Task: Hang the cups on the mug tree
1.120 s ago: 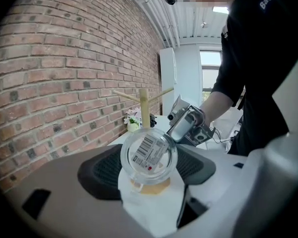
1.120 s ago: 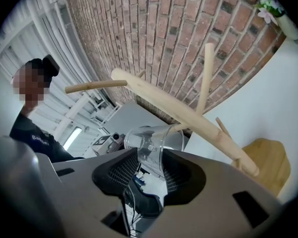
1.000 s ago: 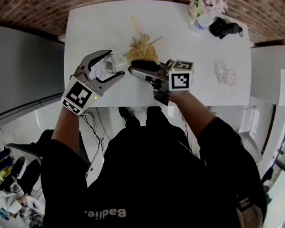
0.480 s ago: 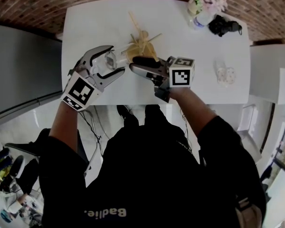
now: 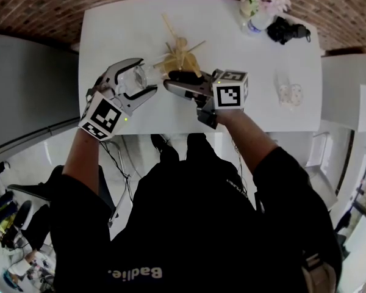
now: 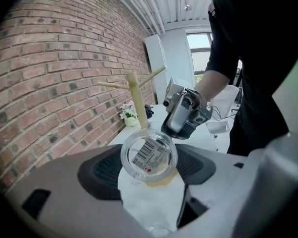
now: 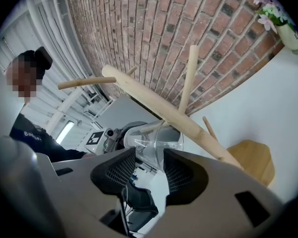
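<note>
A clear plastic cup (image 5: 134, 77) lies on its side between the pads of my left gripper (image 5: 145, 77), which is shut on it just left of the wooden mug tree (image 5: 182, 54). In the left gripper view the cup's barcoded base (image 6: 149, 155) faces the camera, with the tree's post (image 6: 136, 100) behind. My right gripper (image 5: 168, 82) points left at the cup. Its jaws have just been opening, and the cup (image 7: 154, 142) shows in the gap beyond its tips with the pads not pressing on it. A thin peg crosses the cup; I cannot tell whether it is inside.
A second clear cup (image 5: 290, 96) stands on the white table (image 5: 110, 29) at the right. A flower vase (image 5: 259, 11) and a black object (image 5: 287, 34) sit at the far right corner. The table's near edge runs just under both grippers.
The left gripper has rolled a little with the cup and edged toward the tree. The right gripper has stayed where it was, close to the cup.
</note>
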`<state>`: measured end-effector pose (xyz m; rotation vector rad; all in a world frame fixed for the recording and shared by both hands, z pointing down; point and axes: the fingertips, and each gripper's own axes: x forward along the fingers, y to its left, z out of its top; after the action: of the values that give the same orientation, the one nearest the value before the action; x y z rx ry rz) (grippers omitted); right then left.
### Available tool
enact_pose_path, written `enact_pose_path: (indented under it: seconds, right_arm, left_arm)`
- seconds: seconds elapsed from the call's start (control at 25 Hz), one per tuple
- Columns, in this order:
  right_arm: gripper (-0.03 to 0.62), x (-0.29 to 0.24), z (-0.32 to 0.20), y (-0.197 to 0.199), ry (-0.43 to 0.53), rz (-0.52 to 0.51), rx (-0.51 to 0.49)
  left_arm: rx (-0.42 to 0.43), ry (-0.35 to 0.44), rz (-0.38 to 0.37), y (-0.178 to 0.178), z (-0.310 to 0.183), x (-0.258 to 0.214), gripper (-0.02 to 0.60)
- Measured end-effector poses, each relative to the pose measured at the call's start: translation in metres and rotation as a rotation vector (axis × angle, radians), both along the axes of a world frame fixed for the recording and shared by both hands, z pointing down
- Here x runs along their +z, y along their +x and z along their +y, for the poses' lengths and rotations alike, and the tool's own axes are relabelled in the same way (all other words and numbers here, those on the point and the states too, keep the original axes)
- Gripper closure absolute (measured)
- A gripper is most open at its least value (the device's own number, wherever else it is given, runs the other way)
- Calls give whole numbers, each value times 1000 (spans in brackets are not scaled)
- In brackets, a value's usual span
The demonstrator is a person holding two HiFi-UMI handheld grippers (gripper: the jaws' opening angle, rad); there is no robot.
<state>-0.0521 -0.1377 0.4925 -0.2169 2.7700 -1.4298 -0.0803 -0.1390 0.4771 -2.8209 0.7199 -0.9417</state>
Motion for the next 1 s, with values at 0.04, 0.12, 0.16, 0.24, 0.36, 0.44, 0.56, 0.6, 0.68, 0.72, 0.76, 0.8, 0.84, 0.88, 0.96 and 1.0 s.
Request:
enact_pose_path:
  seconds: [0.04, 0.12, 0.16, 0.24, 0.36, 0.44, 0.56, 0.6, 0.68, 0.72, 0.76, 0.8, 0.84, 0.88, 0.96, 1.0]
  right_arm:
    - [396, 1, 0, 0, 3, 6, 3]
    - [396, 1, -1, 0, 5, 12, 7]
    - [396, 1, -1, 0, 5, 15, 7]
    - [396, 2, -1, 1, 10, 23, 9]
    - [395, 2, 0, 1, 29, 42, 16]
    - [395, 1, -1, 3, 36, 49, 31]
    - [395, -2, -6, 9, 46, 44, 69]
    - [395, -4, -7, 11, 51, 44, 80]
    - [395, -6, -10, 15, 59, 46, 96]
    - [395, -7, -11, 17, 63, 49, 100]
    - [395, -7, -11, 18, 66, 53, 103]
    - [395, -6, -12, 19, 68, 57, 106]
    - [395, -6, -12, 21, 67, 61, 110]
    - [395, -4, -12, 22, 64, 64, 115]
    - [395, -1, -12, 23, 52, 66, 127]
    - [395, 0, -12, 23, 48, 65, 132]
  left_arm:
    - [0, 1, -2, 0, 0, 1, 258]
    - [0, 4, -3, 0, 0, 2, 258]
    - [0, 5, -3, -1, 0, 2, 258]
    - [-1, 8, -6, 0, 0, 2, 258]
    - [-1, 10, -11, 0, 0, 3, 258]
    - [-1, 11, -15, 0, 0, 3, 258]
    - [3, 14, -24, -1, 0, 4, 258]
    - [4, 15, -26, -1, 0, 5, 258]
    - [6, 15, -29, -1, 0, 5, 258]
    - [7, 14, -29, -1, -1, 5, 258]
    - [7, 13, -27, -1, -1, 4, 258]
    - [7, 12, -24, -1, -1, 4, 258]
    - [7, 13, -20, -1, -1, 3, 258]
    - [7, 13, -16, -1, -2, 3, 258]
    - [9, 12, -11, 0, -2, 2, 256]
    - [10, 11, -11, -1, -2, 2, 256]
